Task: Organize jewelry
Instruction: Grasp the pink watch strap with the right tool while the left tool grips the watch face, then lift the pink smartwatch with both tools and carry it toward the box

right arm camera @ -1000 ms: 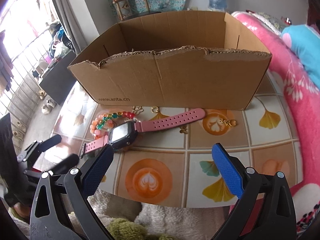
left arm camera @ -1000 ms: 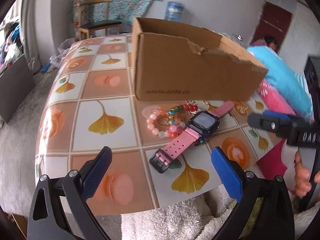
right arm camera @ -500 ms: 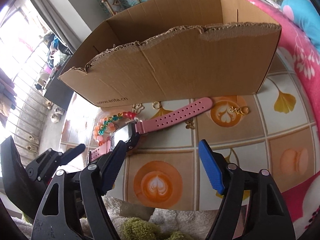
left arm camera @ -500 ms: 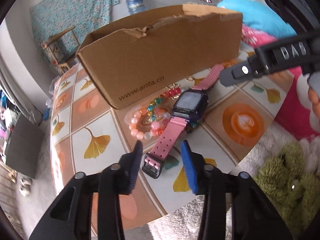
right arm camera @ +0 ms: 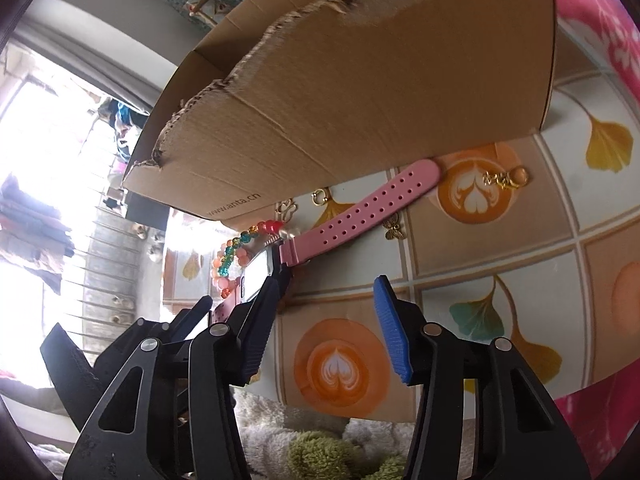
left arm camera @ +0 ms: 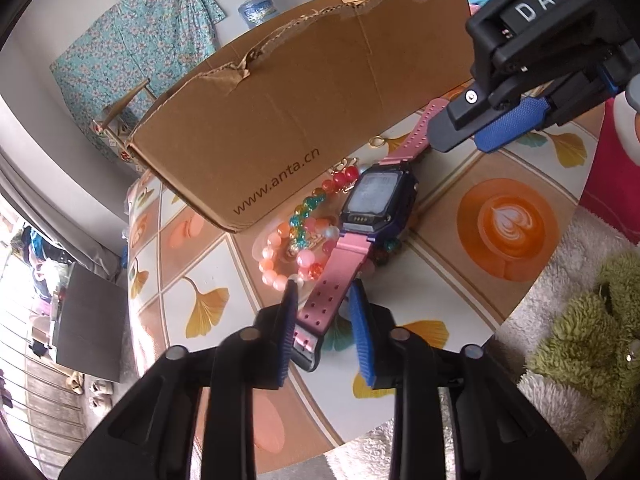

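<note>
A watch [left arm camera: 376,200] with a dark case and pink straps lies on the tiled table [left arm camera: 508,220], partly on a bead bracelet [left arm camera: 280,240], in front of a cardboard box [left arm camera: 312,112]. My left gripper [left arm camera: 323,292] straddles the buckle strap [left arm camera: 332,280]; its jaws are closing, and a slim gap still shows at the right pad. My right gripper [right arm camera: 326,286] hovers over the table just right of the watch case [right arm camera: 256,272]. Its jaws are closing with only tabletop between them. The long holed strap [right arm camera: 360,208] lies ahead of it.
Small gold charms [right arm camera: 504,178] and a butterfly charm [right arm camera: 394,232] lie near the box [right arm camera: 360,100]. A green plush toy [left arm camera: 580,328] and white towel sit below the table's edge. Pink bedding borders the right side.
Both grippers moved down and in toward the watch, rolled, and narrowed their jaws. The left one went from wide open to nearly closed around the buckle strap.
</note>
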Demonstrator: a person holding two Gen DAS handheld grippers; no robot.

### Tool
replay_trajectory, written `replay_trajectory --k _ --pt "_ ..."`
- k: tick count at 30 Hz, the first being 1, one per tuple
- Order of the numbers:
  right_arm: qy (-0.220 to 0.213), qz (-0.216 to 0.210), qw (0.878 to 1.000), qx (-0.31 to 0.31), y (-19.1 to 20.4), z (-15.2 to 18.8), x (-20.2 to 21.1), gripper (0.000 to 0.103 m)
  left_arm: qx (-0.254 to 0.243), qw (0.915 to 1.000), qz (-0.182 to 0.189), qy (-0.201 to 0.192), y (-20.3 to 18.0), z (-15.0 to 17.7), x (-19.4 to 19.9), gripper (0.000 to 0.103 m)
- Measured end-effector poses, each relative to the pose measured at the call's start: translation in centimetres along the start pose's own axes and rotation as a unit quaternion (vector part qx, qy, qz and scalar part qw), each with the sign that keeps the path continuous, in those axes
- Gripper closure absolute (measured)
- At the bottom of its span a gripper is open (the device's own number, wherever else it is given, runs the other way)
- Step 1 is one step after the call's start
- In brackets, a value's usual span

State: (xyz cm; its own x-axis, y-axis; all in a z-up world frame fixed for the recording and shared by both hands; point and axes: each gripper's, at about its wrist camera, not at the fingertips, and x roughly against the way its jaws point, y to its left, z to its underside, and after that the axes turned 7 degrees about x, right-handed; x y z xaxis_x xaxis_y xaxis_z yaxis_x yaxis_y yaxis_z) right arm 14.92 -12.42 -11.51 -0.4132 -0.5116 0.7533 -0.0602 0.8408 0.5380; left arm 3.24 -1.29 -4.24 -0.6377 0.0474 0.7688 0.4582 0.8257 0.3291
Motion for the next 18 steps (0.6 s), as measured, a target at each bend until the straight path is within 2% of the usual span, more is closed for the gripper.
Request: replay_trajectory --k 5,8,13,16,18 --pt "0.001 -0.039 0.999 -0.038 -2.7 0.2 1.9 0.057 -0.009 0.9997 -0.021 -0.010 -0.7 0.2 0.5 0.095" --pt "0.001 -0.075 0.995 -0.061 -3.7 0.2 2.5 0.057 0.007 0.9997 -0.014 -0.017 -0.8 -0.2 1.4 0.100" --pt "0.002 -0.198 0.971 -0.136 -5.9 -0.4 3.2 0.057 0.041 0.9988 0.012 -0.021 0.4 -0.9 2.3 0.100" --pt "0.003 -0.232 0.958 -0.170 -7.1 -1.3 3.3 0.057 0.049 0.9984 0.016 -0.021 0.5 -0.9 2.6 0.100" --pt "0.010 -0.225 0.958 -0.179 -7.6 -1.7 3.4 0.057 0.050 0.9984 0.015 -0.022 0.6 -0.9 2.7 0.100"
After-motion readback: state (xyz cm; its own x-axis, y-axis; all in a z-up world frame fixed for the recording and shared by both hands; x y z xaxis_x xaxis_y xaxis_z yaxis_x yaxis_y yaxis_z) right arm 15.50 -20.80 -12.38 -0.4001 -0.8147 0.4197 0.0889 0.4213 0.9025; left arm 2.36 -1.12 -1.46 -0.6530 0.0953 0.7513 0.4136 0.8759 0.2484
